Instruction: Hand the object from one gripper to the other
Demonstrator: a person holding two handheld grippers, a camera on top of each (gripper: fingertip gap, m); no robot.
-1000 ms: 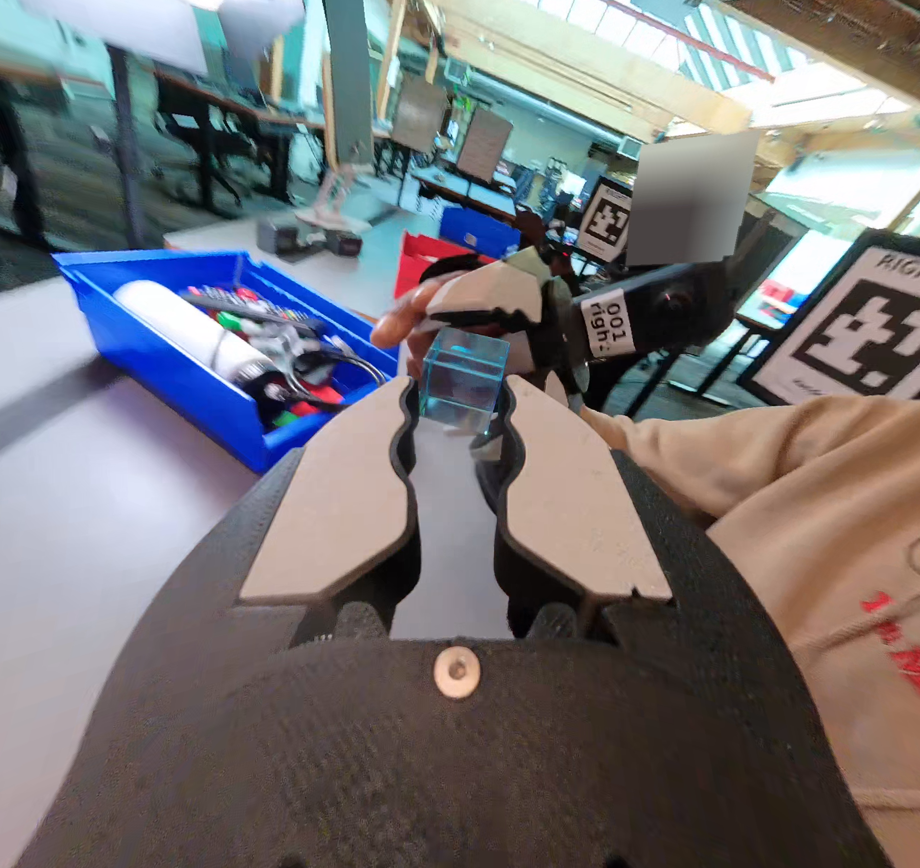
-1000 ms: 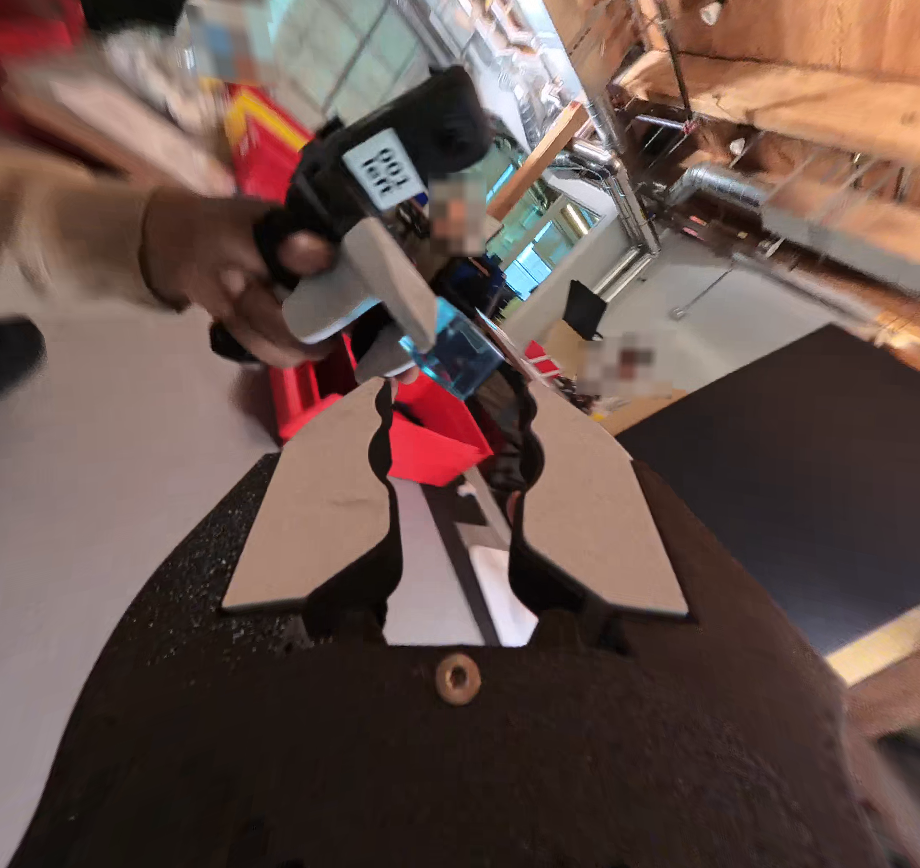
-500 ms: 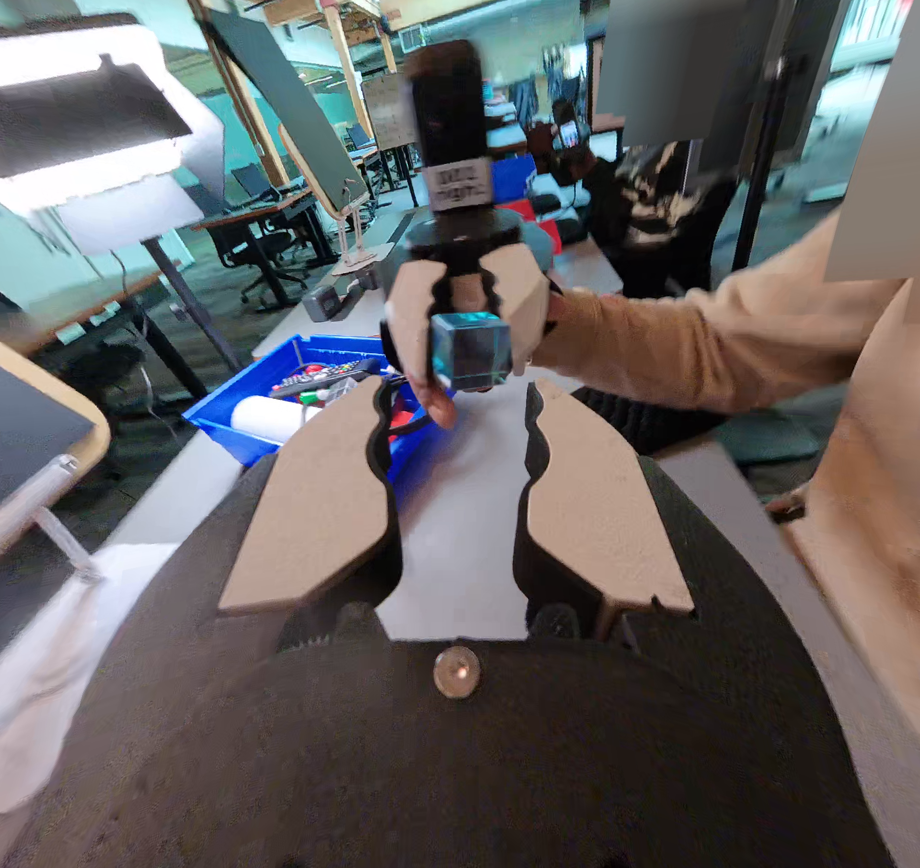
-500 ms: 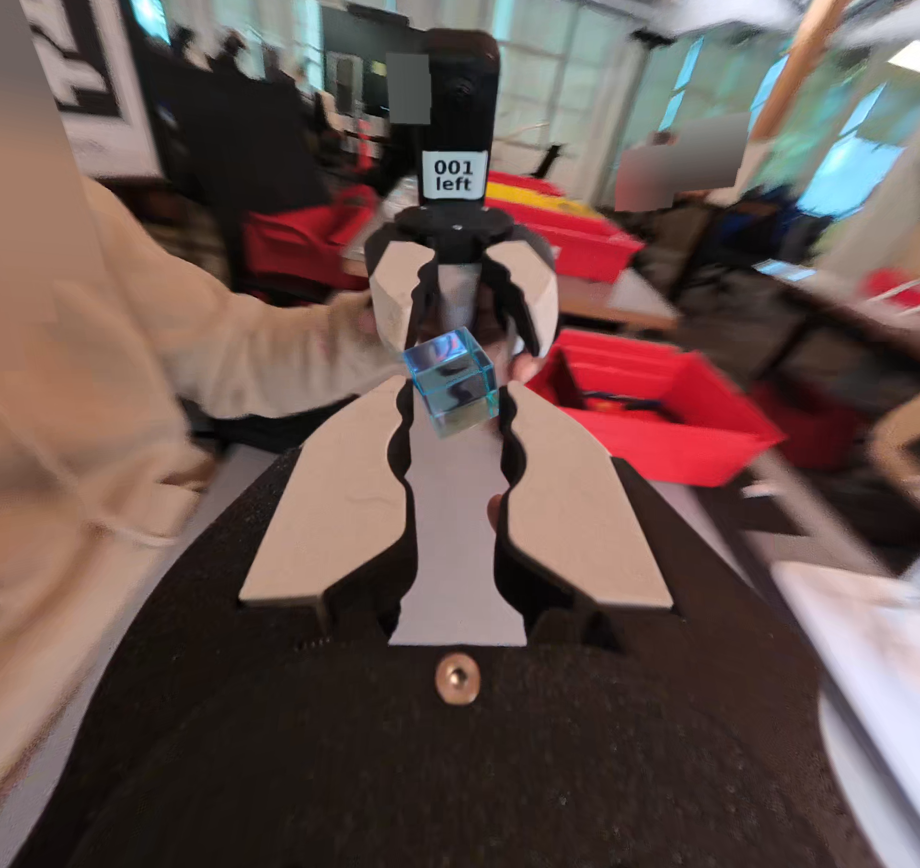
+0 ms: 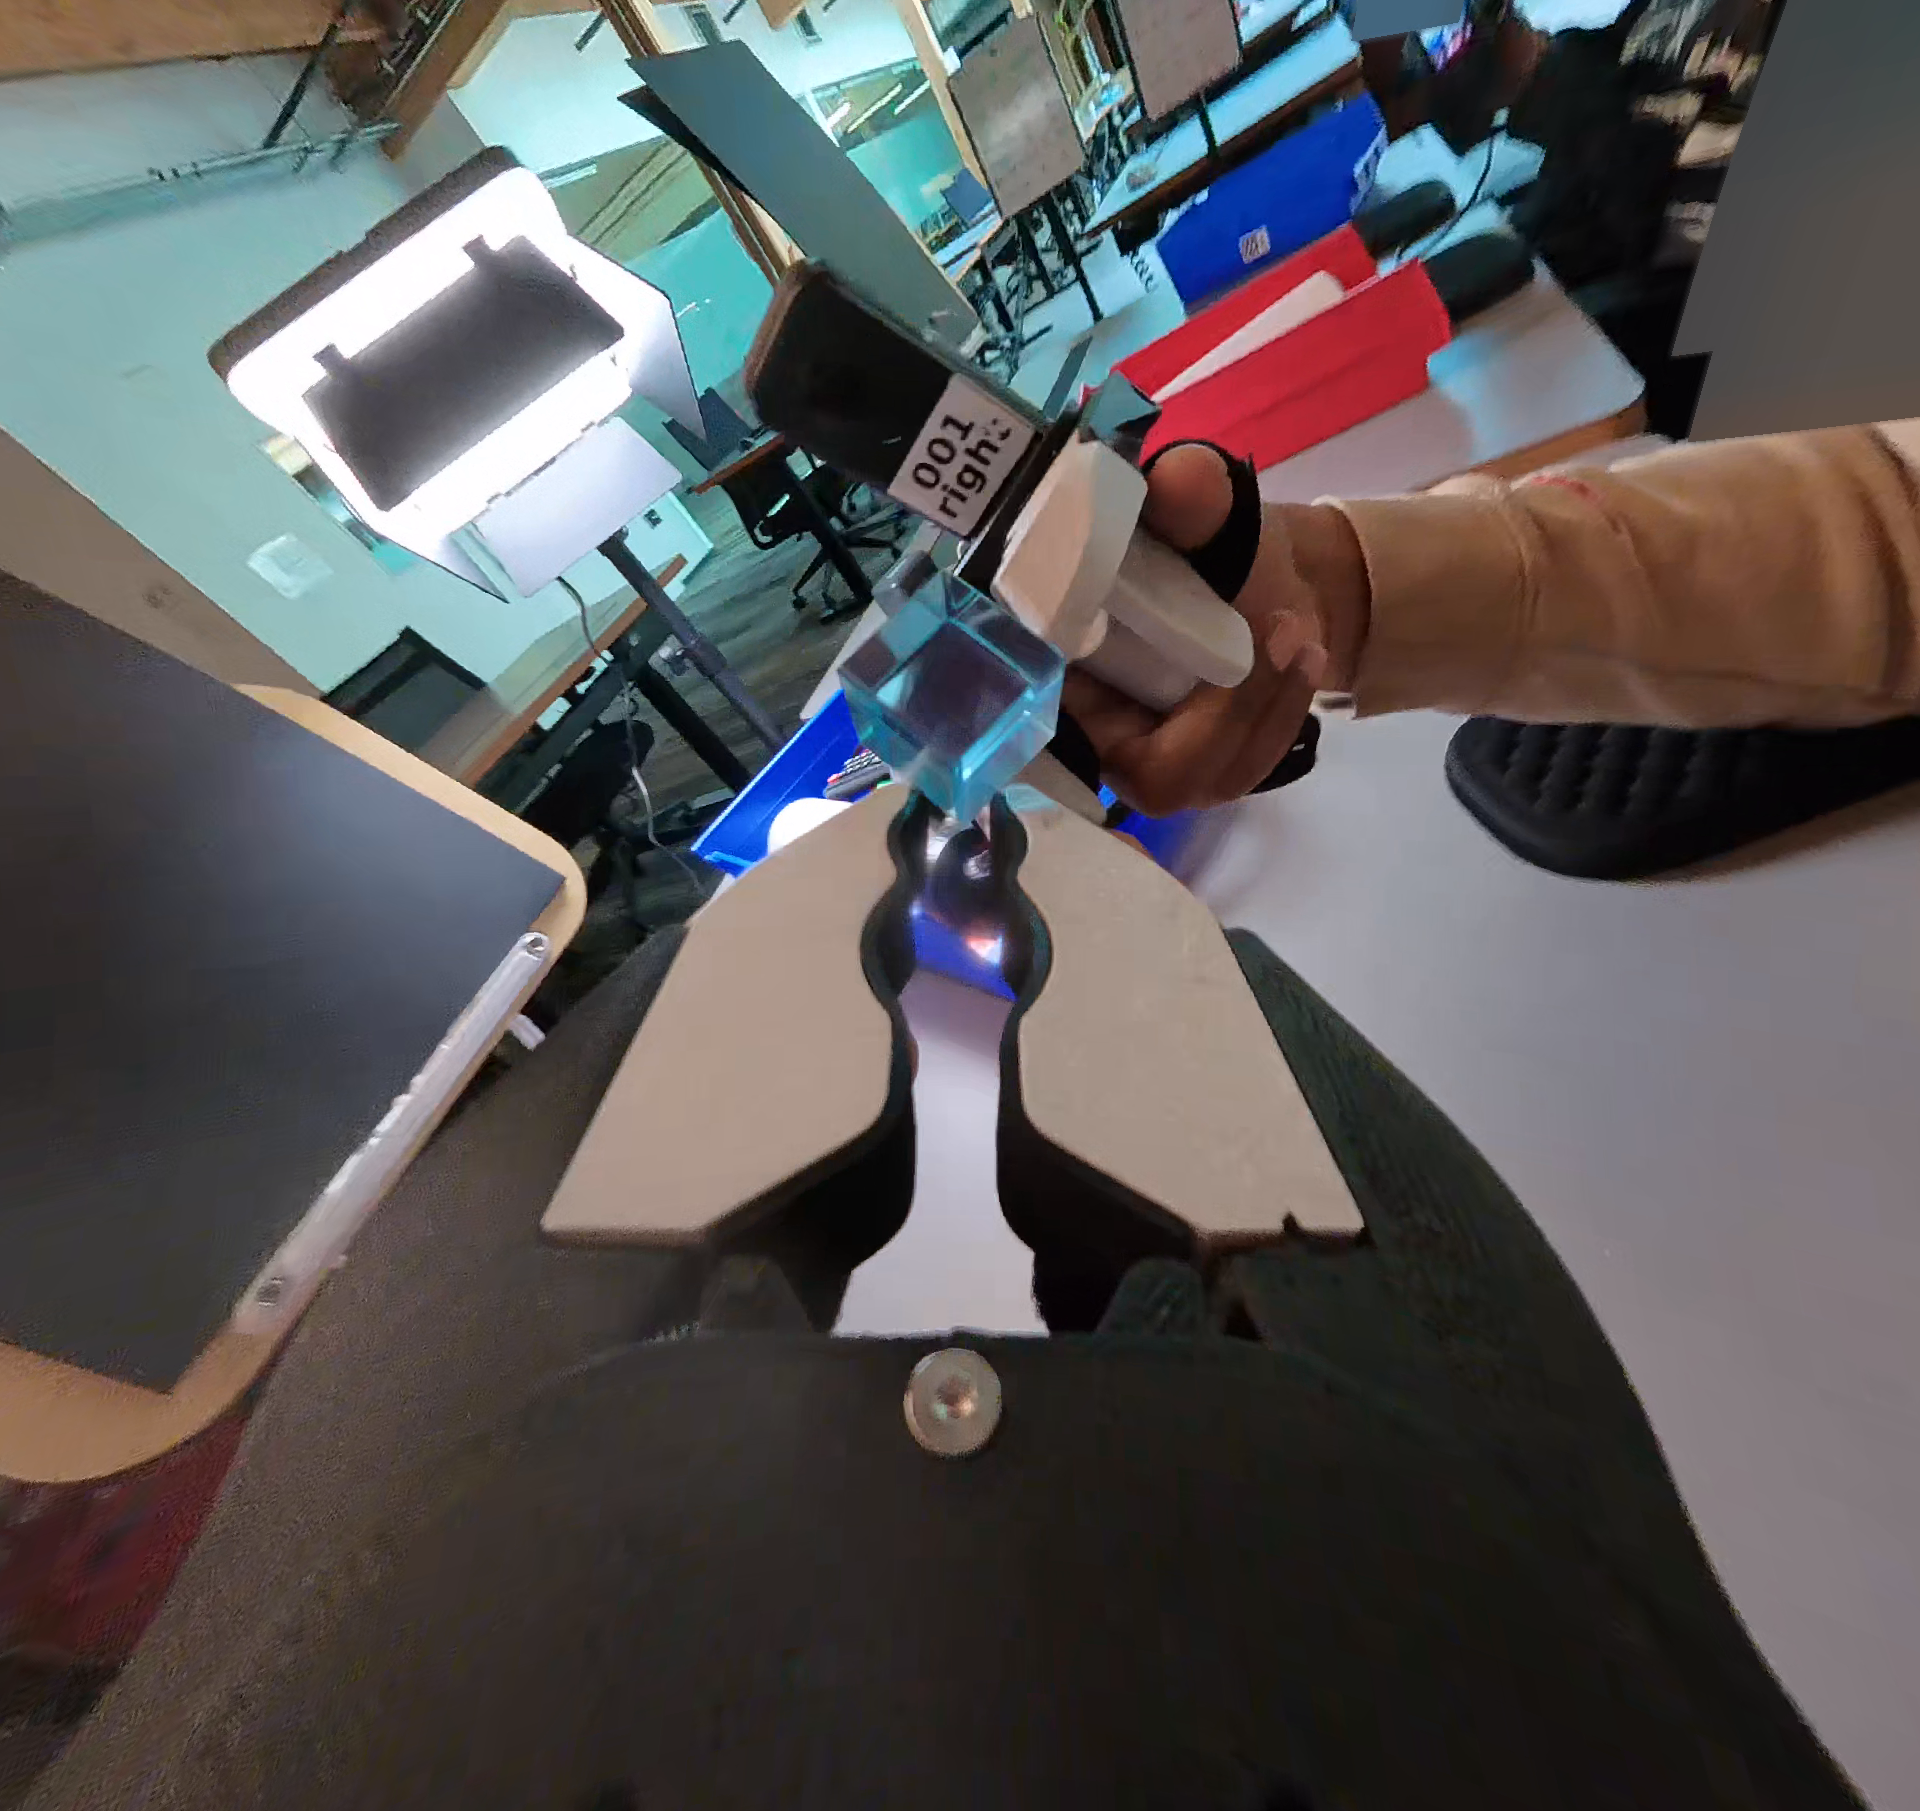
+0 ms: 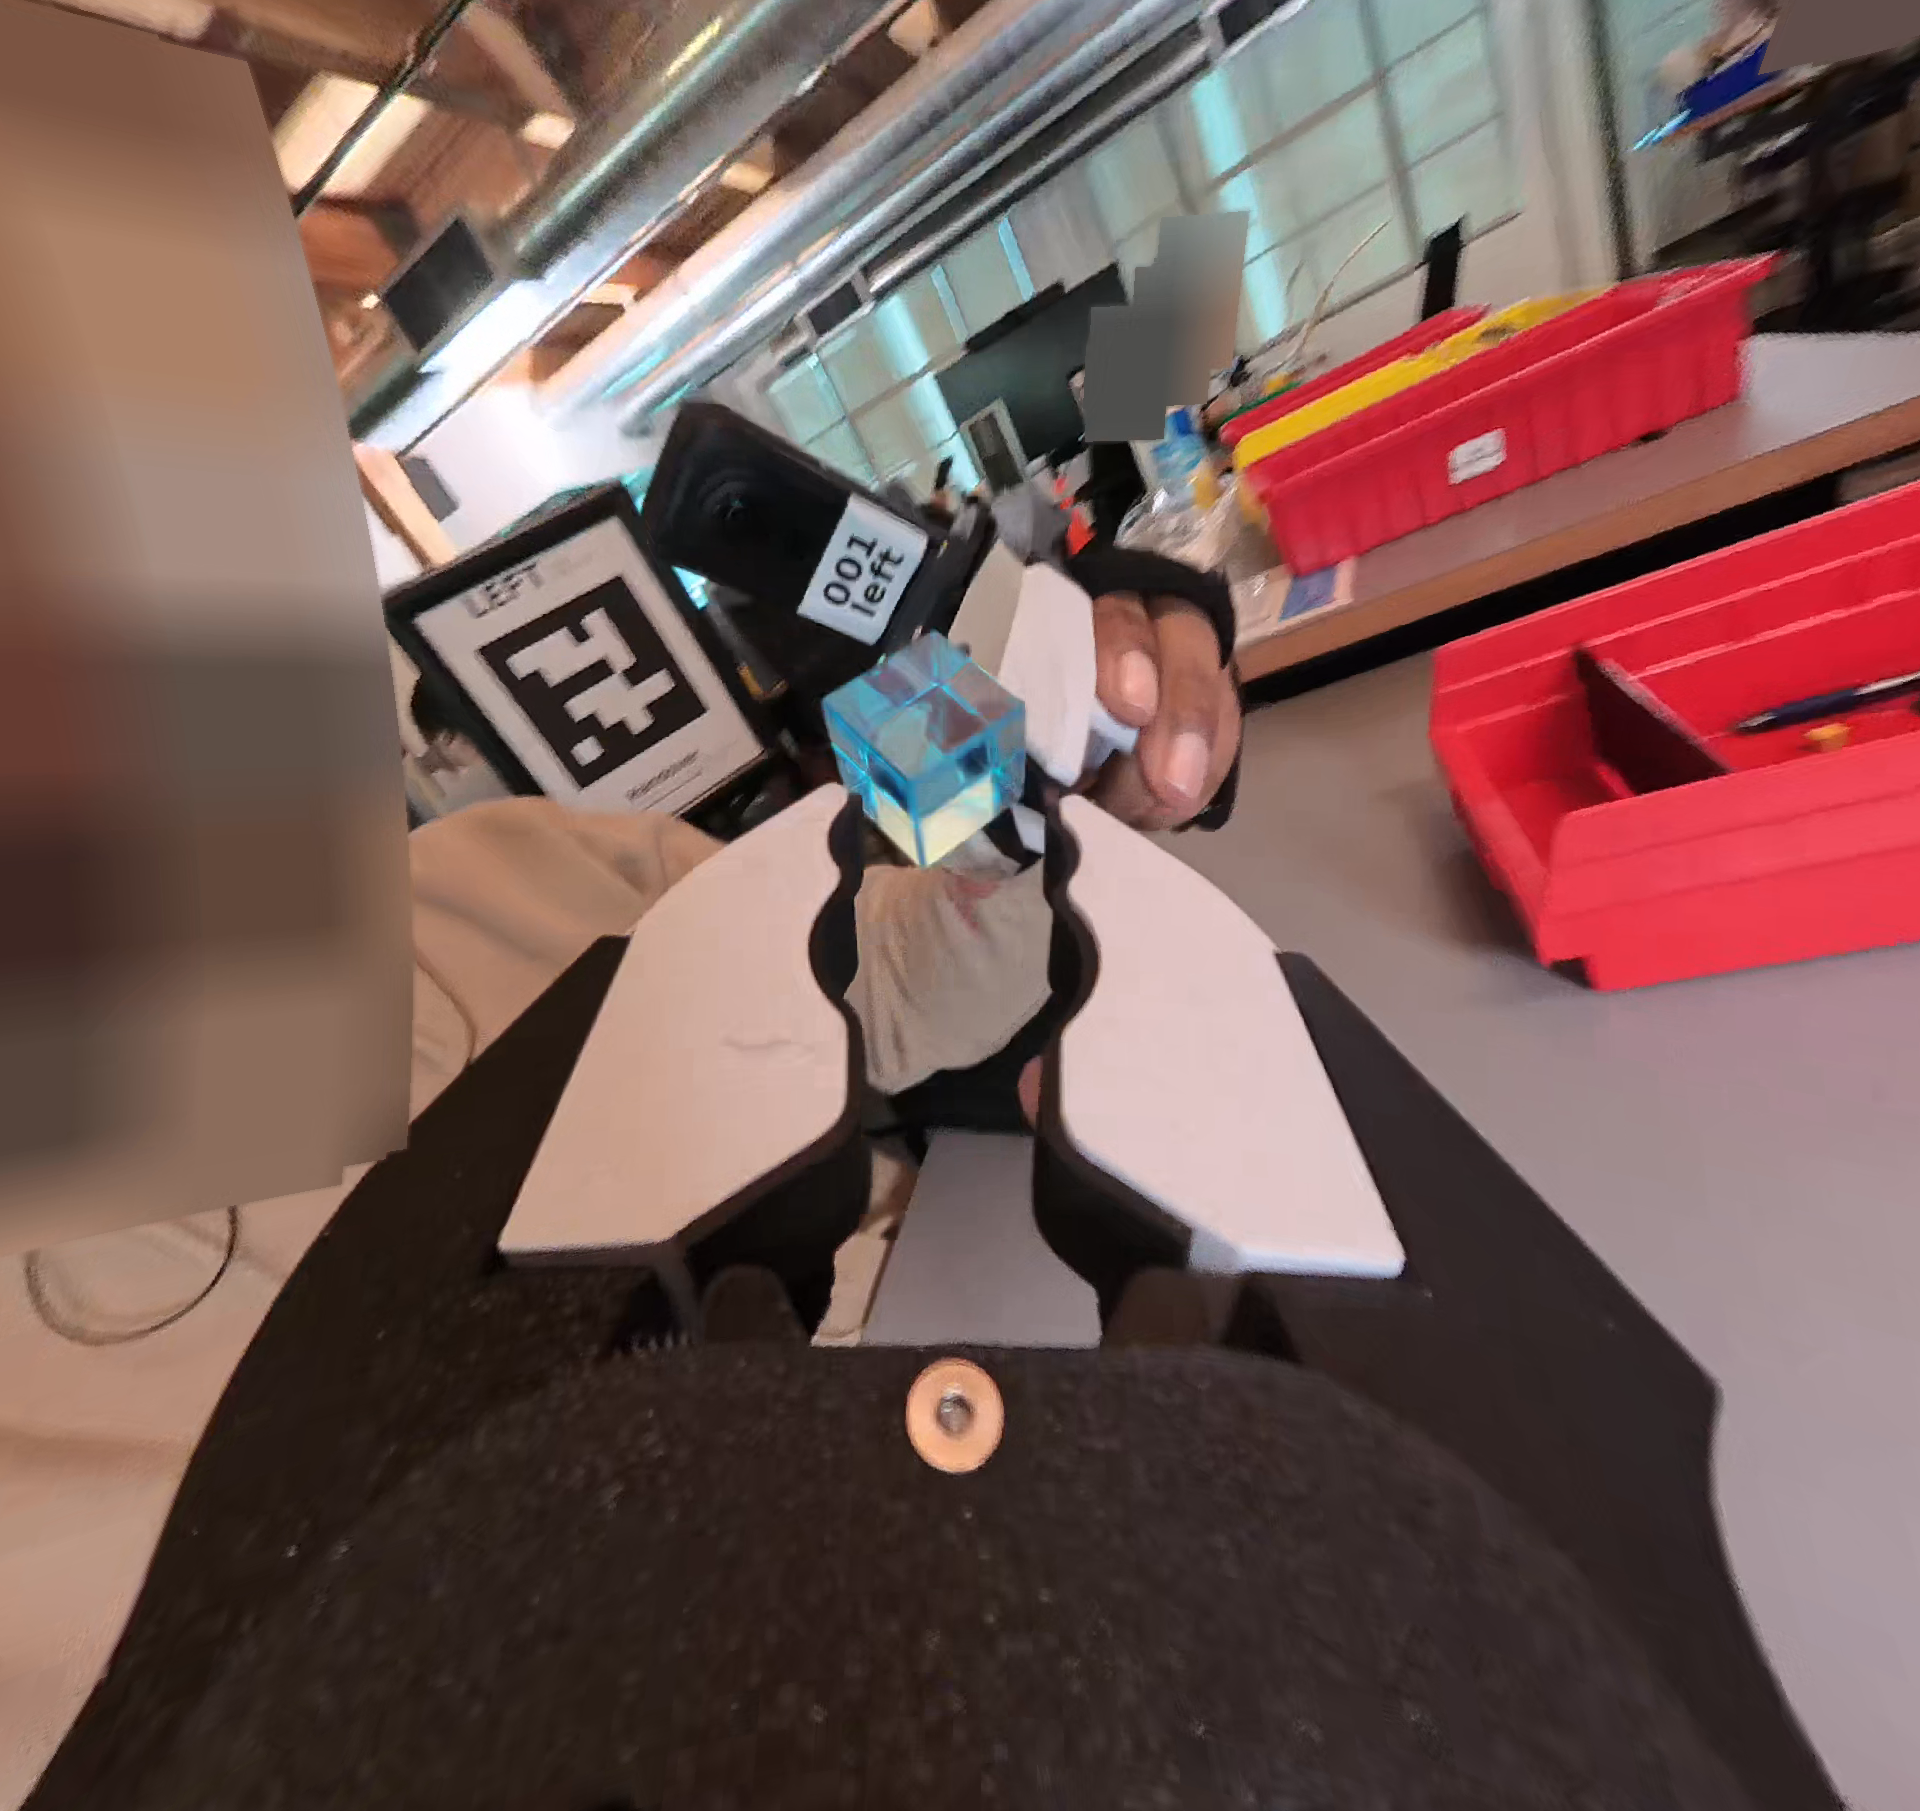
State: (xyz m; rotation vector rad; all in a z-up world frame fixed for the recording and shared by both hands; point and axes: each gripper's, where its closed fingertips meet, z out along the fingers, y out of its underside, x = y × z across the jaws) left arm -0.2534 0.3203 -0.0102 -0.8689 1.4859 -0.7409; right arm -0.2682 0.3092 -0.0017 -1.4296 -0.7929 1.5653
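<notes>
A clear blue cube (image 5: 951,712) is held above the grey table (image 5: 1558,1138). In the right wrist view my right gripper (image 6: 948,816) is shut on the cube (image 6: 925,743) at its fingertips, and the jaw gap matches the cube's width. In the left wrist view one right finger (image 5: 1081,535) reaches in from the upper right. My left gripper (image 5: 951,821) sits just under the cube. Its jaws stand a narrow gap apart, narrower than the cube, and the cube's lower corner is at their tips. One left finger (image 6: 1044,691) shows behind the cube.
A blue bin (image 5: 774,800) lies beyond the left fingertips. Red bins (image 6: 1662,826) stand on the table to the right. A black pad (image 5: 1662,795) lies by the person's sleeve. A black board (image 5: 208,930) is at the left. A marker card (image 6: 582,670) stands behind. Less than 4 cm separates the two grippers' tips.
The cube stays in my right gripper. My left jaws have narrowed from wide open to a small gap. Both grippers have tilted, and the left tips now sit right under the cube.
</notes>
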